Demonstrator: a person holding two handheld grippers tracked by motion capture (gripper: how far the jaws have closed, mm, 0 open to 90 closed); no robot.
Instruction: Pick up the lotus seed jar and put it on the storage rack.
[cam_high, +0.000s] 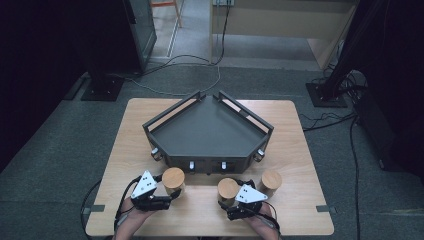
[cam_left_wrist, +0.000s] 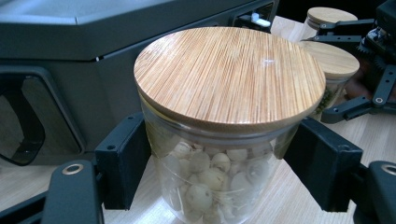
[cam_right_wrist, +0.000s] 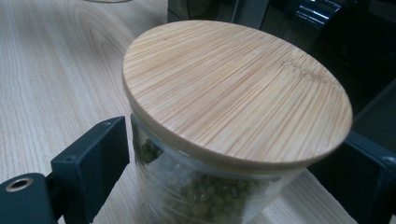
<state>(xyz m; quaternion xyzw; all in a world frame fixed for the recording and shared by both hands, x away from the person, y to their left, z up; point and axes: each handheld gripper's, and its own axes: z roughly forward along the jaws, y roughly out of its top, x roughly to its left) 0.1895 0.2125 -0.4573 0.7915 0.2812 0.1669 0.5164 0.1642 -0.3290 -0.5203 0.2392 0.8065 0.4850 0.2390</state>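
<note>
Three glass jars with bamboo lids stand in a row on the wooden table (cam_high: 300, 150), in front of a dark tray. The left jar (cam_high: 173, 180) holds pale round seeds (cam_left_wrist: 210, 172). My left gripper (cam_high: 172, 194) (cam_left_wrist: 222, 163) is shut on it, a pad against each side of the glass under the lid. The middle jar (cam_high: 228, 189) (cam_right_wrist: 233, 93) holds green beans. My right gripper (cam_high: 227, 201) (cam_right_wrist: 224, 179) clasps it the same way; its right pad is partly hidden under the lid. Both jars rest on the table.
The third jar (cam_high: 270, 181) (cam_left_wrist: 329, 16) stands free at the right. The dark five-sided tray (cam_high: 210, 157) (cam_left_wrist: 70, 28) with raised rails sits just behind the jars. Beyond the table, cables and stand bases lie on the grey floor.
</note>
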